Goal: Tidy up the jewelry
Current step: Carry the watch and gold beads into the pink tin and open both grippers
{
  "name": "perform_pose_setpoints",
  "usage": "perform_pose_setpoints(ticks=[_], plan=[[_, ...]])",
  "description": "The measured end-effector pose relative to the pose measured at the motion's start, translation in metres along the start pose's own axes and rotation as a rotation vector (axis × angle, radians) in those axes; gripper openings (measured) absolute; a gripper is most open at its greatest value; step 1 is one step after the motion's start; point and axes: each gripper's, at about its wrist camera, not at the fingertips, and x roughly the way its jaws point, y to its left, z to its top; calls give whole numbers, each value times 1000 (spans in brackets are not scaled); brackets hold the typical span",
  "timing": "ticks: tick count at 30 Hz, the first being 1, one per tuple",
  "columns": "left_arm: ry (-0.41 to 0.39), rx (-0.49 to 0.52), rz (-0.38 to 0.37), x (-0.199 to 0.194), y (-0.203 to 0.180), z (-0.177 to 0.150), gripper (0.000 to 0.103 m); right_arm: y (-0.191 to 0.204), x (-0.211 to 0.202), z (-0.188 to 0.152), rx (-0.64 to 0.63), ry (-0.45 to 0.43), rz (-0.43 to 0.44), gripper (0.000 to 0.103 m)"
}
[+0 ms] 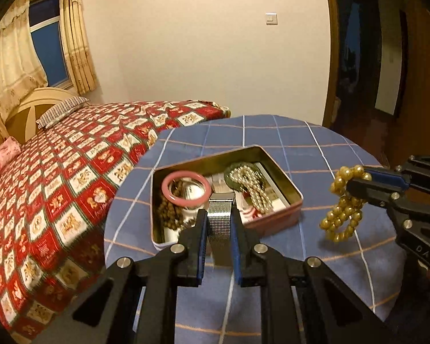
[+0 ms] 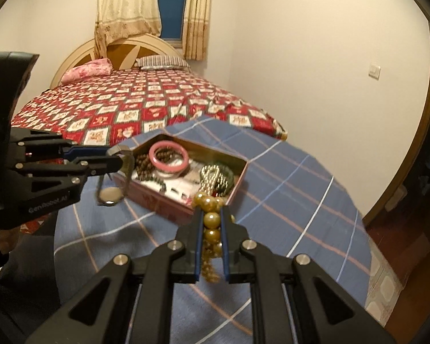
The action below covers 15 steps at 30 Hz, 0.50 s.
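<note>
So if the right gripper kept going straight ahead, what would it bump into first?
Probably the open pink metal tin. The right gripper, shut on the golden bead bracelet, points at the tin's near wall; the pearl strand lies inside just beyond. It may be high enough to pass over; depth is unclear.

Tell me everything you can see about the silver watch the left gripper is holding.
The watch is silver-toned metal, with a fine mesh band and a round pale face. The left gripper is shut on the band, so the watch hangs free with its face lowest. It is held in the air beside the near edge of the open tin, above the blue checked tablecloth. Only the gripper's pads touch it.
</note>
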Motion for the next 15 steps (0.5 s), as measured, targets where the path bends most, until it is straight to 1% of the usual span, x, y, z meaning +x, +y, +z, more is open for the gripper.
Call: perform_pose_setpoints(ticks=[7,15], plan=[[-13,2,34,6,12,17,15,-3,1,24,-10,-40,1,13],[-30,11,76,17,27,39,15,-1,13,50,-35,-70,7,13]])
